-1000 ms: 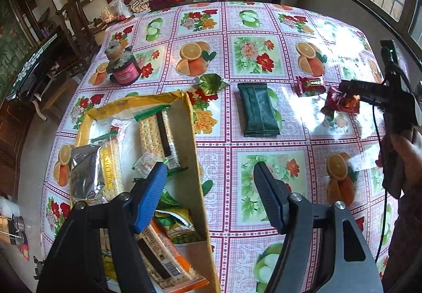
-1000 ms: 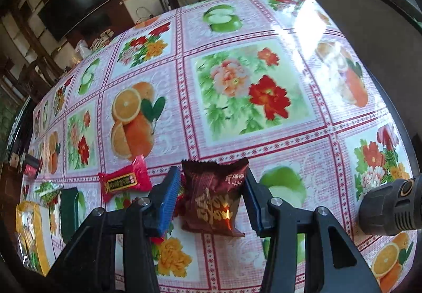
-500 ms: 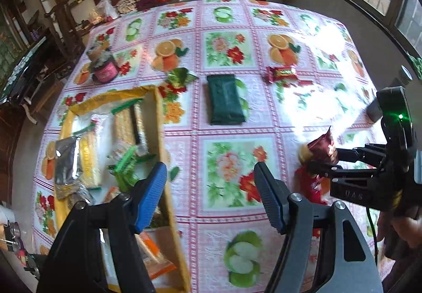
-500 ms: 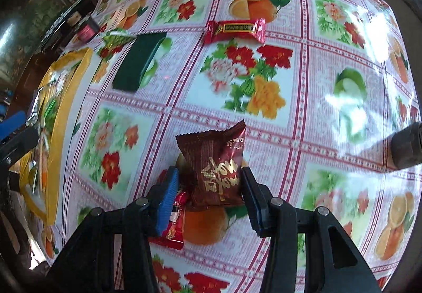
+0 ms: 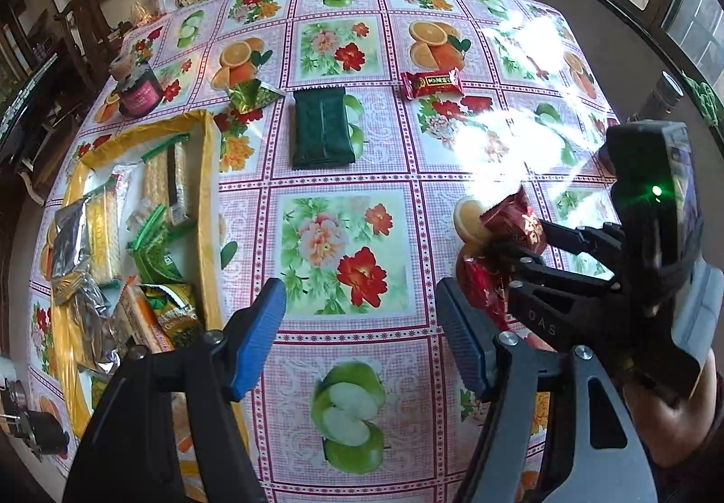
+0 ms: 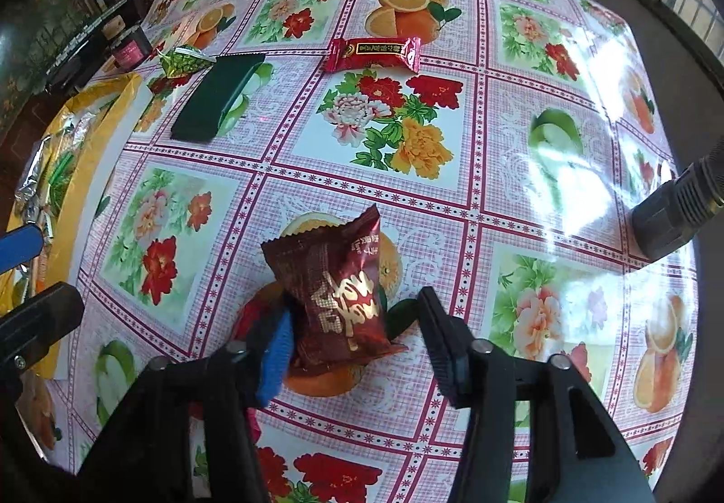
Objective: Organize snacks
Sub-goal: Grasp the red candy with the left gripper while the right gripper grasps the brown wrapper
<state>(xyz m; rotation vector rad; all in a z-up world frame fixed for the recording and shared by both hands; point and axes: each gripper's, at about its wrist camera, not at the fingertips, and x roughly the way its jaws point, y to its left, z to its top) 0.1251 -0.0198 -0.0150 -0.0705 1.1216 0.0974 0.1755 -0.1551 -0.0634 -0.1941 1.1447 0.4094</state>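
**Snack packet sits between closing jaws, tray lies far to the tool's left**

The right gripper [image 6: 357,335] points steeply down at the table [image 5: 344,367] with a dark red snack packet [image 6: 339,290] standing between its jaws, which have just been closing. The packet's long axis runs forward and away along the fingers. The blue pad [image 6: 276,349] touches the wrapper, but a sliver of tablecloth shows between the wrapper and the black pad [image 6: 439,344], so a firm pinch cannot be confirmed. The yellow tray [image 5: 208,195], already loaded with snacks, lies well off to this tool's left, across the open middle of the table. The coming carry probably has to run sideways that way.

The left gripper [image 5: 362,322] hangs wide open and empty, with the tray just beside its own left finger. It is the nearer tool to the tray, while the right is nearer the loose snacks.

The left wrist view alone shows a second red packet [image 5: 479,290] lying under the right tool, and the tray's contents. Only the right wrist view shows the gap at the black pad. A dark green packet [image 5: 322,127] and a red candy bar [image 5: 432,83] wait farther ahead.
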